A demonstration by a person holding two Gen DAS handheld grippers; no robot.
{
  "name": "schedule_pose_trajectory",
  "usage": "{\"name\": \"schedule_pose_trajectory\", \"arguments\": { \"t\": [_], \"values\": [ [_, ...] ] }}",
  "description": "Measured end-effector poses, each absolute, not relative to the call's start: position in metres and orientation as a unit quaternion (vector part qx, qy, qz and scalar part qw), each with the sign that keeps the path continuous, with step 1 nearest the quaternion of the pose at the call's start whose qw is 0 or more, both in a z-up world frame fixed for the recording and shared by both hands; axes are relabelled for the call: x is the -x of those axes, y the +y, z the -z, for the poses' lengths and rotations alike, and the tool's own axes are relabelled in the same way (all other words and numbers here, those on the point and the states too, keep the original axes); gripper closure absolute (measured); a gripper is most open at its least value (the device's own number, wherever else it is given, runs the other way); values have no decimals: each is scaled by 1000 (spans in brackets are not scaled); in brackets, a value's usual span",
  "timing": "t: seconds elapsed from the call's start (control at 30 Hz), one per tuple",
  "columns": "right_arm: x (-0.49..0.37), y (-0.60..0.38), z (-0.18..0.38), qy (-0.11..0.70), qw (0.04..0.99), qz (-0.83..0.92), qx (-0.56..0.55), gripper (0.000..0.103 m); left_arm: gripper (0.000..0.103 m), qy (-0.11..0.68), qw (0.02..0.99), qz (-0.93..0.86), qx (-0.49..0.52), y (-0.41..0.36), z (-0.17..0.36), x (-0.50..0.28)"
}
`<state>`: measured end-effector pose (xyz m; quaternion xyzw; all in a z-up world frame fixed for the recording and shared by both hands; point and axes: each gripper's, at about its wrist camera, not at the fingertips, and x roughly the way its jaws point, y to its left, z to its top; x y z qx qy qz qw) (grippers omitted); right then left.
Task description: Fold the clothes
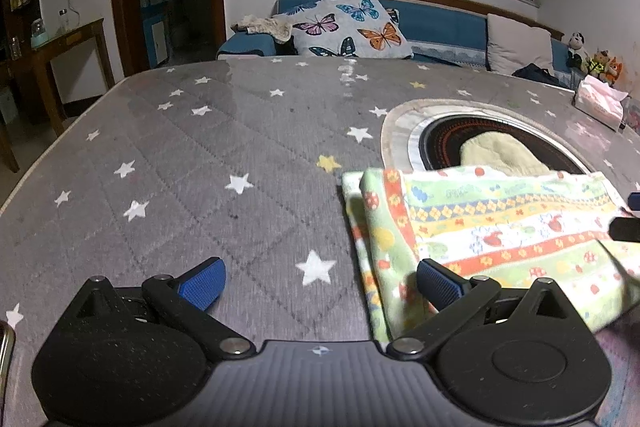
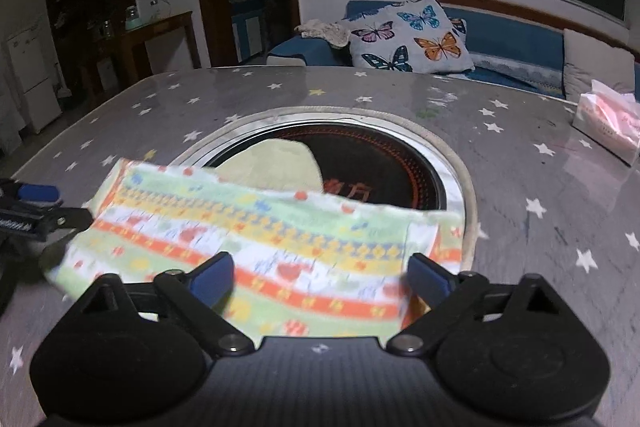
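While the striped cloth (image 2: 256, 239) lies doubled over on the table (image 1: 200, 155), partly covering the round burner (image 2: 400, 163) at its middle, both the left gripper (image 1: 320, 277) and the right gripper (image 2: 320, 275) stand spread wide, holding nothing. Any further fold would go best with layered edges matched and creases pressed flat; whether more folding remains, I can't tell.

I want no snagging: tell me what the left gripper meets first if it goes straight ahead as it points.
Probably nothing soon. The left gripper, jaws open, points over the bare grey star-printed cover toward the far sofa. The striped cloth lies to its right, under the right finger; whether they touch is unclear.
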<state>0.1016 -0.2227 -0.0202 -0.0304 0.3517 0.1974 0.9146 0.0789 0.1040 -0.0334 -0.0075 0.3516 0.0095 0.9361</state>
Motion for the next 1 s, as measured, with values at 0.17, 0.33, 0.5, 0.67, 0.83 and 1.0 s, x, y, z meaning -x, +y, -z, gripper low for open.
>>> {"name": "schedule_pose_trajectory", "arguments": {
  "t": [0.17,0.33,0.5,0.67,0.83,1.0],
  "values": [
    [-127,-229,32,368,913,-176,26,16,0,350,936,-18,0,104,30,-94],
    [-122,-226,28,359,915,-177,41,20,0,360,932,-30,1,109,33,-117],
    [-104,-210,16,336,918,-197,78,22,0,366,930,-36,3,113,37,-126],
    [-76,-173,4,316,903,-264,124,27,2,358,933,-39,27,125,28,-118],
    [-43,-114,6,299,870,-343,192,34,26,358,931,-33,63,138,20,-107],
    [-18,-59,20,277,835,-392,267,47,46,372,922,-18,107,149,18,-98]
  ]
}}
